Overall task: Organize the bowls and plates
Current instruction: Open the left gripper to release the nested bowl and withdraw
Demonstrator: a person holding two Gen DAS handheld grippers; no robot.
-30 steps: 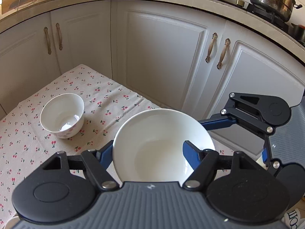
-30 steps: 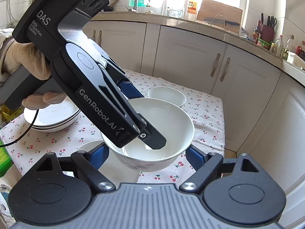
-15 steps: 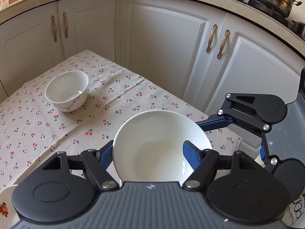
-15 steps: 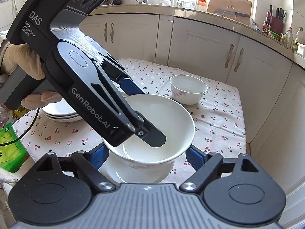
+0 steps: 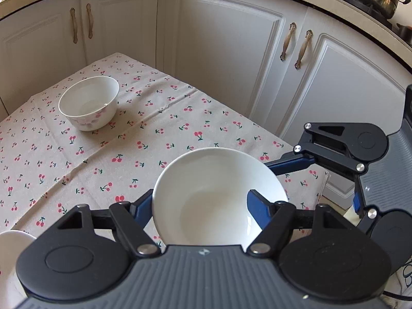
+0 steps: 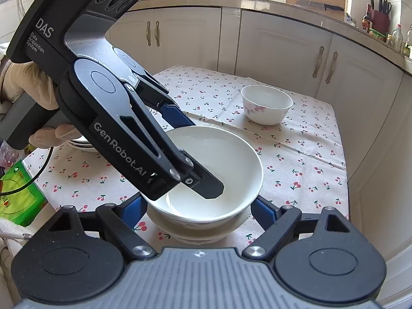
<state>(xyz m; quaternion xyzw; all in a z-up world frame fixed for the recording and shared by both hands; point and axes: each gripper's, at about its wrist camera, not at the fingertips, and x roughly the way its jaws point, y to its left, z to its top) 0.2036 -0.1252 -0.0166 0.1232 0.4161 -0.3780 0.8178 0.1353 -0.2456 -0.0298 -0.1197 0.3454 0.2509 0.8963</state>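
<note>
A plain white bowl (image 5: 213,193) is gripped by both grippers above the cherry-print tablecloth (image 5: 154,134). My left gripper (image 5: 200,203) is shut on its wall, one blue pad inside and the other outside. In the right wrist view the same bowl (image 6: 231,159) sits between the blue fingers (image 6: 262,209) of my right gripper (image 6: 198,208), which press on its sides. The left gripper (image 6: 198,154) reaches into it from the upper left. Right under it stands a second white bowl (image 6: 195,231); whether the two touch I cannot tell.
A small flowered bowl (image 5: 88,103) stands farther back on the table (image 6: 309,154). A stack of white plates (image 6: 79,141) lies behind the gloved hand (image 6: 28,85). A green packet (image 6: 18,188) lies at the left edge. White cabinets (image 5: 226,51) close off the far sides.
Both grippers have sunk toward the table with the bowl between them. The lower bowl, earlier off to the left, now lies straight beneath the held one.
</note>
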